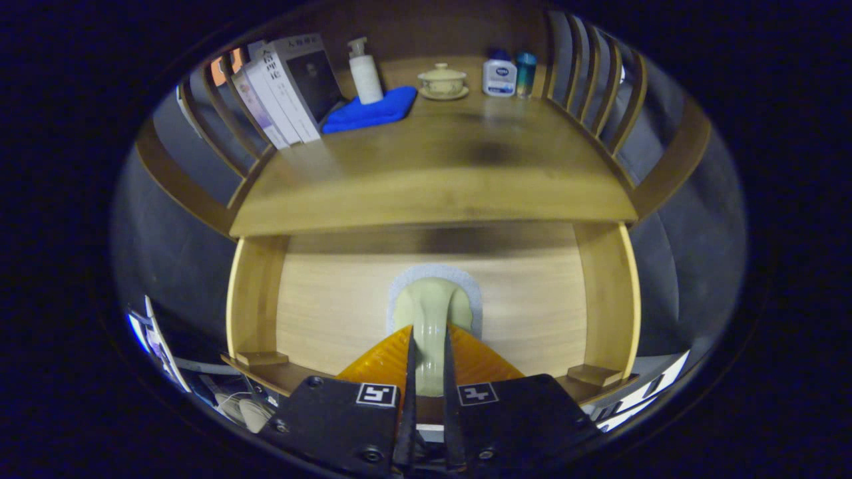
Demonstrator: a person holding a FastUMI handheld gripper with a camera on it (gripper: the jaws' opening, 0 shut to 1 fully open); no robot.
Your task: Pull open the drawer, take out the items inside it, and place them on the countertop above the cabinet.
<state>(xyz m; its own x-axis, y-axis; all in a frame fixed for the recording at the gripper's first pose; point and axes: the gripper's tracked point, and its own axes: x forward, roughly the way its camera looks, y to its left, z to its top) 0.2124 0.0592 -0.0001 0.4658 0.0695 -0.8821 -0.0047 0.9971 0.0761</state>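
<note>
- Gripping the drawer's knob (431,313), the gripper (429,372) has its two orange fingers (383,362) nearly closed, one pressed on each side of the pale green stem
- knob sits on a grey backing plate (399,286) in the middle of the drawer (333,306) front, just ahead of the fingers
- drawer looks closed or barely started; its inside and the items in it are hidden, so how they will handle cannot be judged yet
- knob looks smooth, hard and rounded, likely slippery; hold on the narrow stem behind the flared head seems right, so the head stops the pads sliding off
- drawer front is stiff wood; it should slide straight if pulled square, and may jam if pulled crooked
- countertop (432,179) lies above the drawer, its near part bare for placing
- at its back: books (286,86), blue cloth (373,110), pump bottle (366,70), lidded cup (442,81), two small containers (509,73)
- slatted side rails (599,80) close both sides
</note>
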